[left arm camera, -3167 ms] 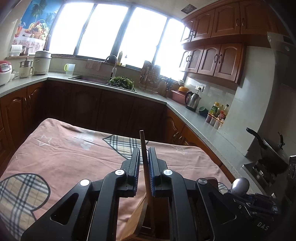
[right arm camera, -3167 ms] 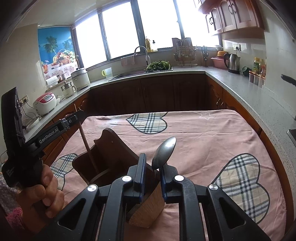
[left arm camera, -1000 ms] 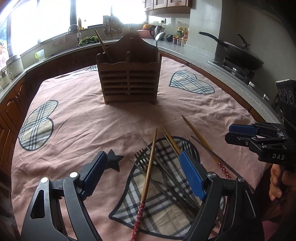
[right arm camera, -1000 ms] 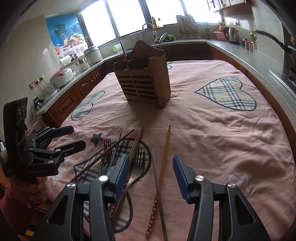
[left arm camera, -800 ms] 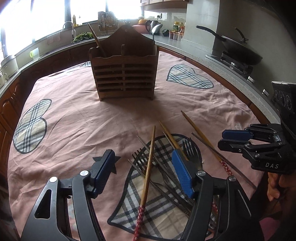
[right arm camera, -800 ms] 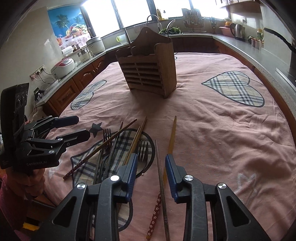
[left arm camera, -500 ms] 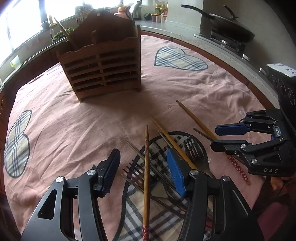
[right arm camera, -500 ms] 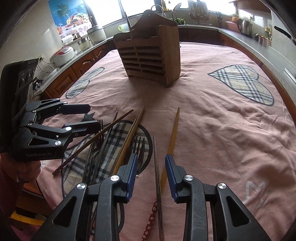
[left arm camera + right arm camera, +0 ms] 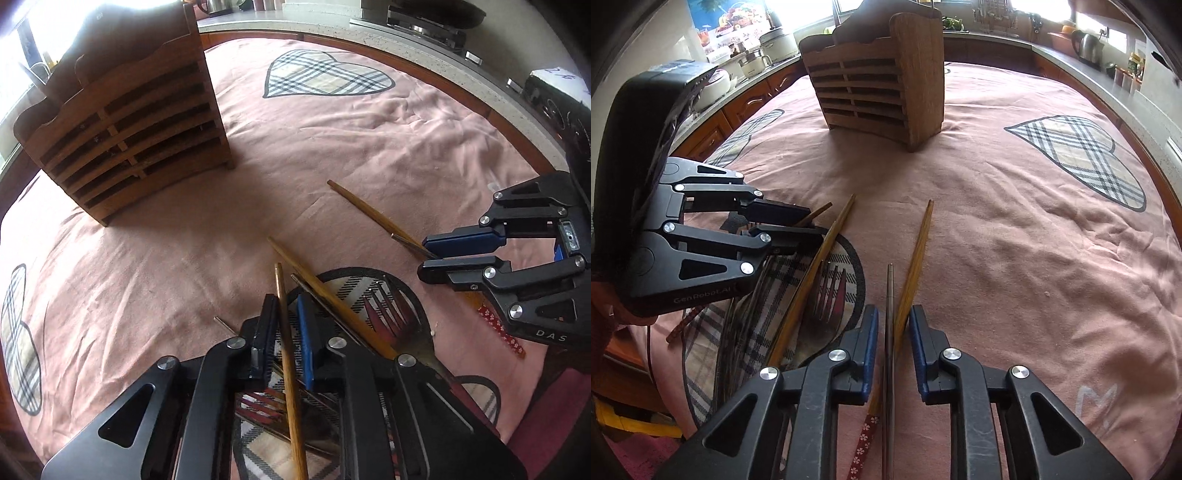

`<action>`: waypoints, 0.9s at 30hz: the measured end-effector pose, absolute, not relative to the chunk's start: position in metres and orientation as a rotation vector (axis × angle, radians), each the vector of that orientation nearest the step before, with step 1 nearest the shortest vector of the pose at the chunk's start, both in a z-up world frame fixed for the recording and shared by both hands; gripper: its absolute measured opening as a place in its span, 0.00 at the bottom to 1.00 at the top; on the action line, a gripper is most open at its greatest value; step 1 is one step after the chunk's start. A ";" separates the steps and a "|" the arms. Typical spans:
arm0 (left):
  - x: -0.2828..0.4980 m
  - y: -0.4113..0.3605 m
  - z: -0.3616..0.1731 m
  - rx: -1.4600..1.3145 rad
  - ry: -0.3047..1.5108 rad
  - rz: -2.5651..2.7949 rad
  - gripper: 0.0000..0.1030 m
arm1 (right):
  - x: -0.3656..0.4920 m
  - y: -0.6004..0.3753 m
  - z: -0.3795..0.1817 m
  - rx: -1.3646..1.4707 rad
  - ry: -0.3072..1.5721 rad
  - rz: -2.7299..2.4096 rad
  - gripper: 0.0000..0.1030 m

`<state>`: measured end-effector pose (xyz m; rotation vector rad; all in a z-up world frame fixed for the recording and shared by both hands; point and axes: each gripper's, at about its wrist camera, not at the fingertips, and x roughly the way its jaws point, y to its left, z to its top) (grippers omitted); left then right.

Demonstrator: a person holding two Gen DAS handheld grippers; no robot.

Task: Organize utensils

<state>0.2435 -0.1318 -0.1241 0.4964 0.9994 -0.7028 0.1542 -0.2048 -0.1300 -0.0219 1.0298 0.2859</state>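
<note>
L gripper (image 9: 286,328) clamped on a wooden chopstick (image 9: 288,354) in the utensil pile near the table's front edge, R gripper (image 9: 893,332) closing w/ a metal chopstick (image 9: 889,332) & bamboo chopstick (image 9: 916,258) between its jaws, wooden holder (image 9: 879,74) toward the far edge.

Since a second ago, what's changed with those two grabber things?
Both dropped toward the cutlery. The left gripper shut on a wooden chopstick; the right gripper is closing around a metal chopstick and another wooden one. The wooden holder stayed put.
</note>
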 end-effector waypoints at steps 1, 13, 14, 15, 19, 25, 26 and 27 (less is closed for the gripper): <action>0.243 -0.132 -0.123 0.499 0.994 -0.703 0.06 | 0.154 -0.207 -0.130 -0.014 1.031 0.287 0.12; 0.239 -0.118 -0.106 0.390 0.994 -0.706 0.05 | 0.157 -0.237 -0.120 0.133 1.014 0.287 0.08; 0.239 -0.116 -0.104 0.391 0.989 -0.696 0.05 | 0.157 -0.237 -0.121 0.131 1.015 0.282 0.08; 0.238 -0.114 -0.103 0.385 0.984 -0.691 0.05 | 0.157 -0.238 -0.122 0.127 1.010 0.271 0.03; 0.235 -0.102 -0.091 0.333 0.972 -0.687 0.05 | 0.152 -0.239 -0.115 0.127 0.988 0.273 0.00; 0.232 -0.091 -0.078 0.280 0.953 -0.669 0.05 | 0.154 -0.226 -0.121 0.069 1.026 0.282 0.09; 0.230 -0.088 -0.075 0.269 0.948 -0.669 0.05 | 0.154 -0.226 -0.123 0.059 1.033 0.272 0.09; 0.229 -0.085 -0.073 0.257 0.945 -0.669 0.05 | 0.154 -0.226 -0.124 0.054 1.039 0.266 0.09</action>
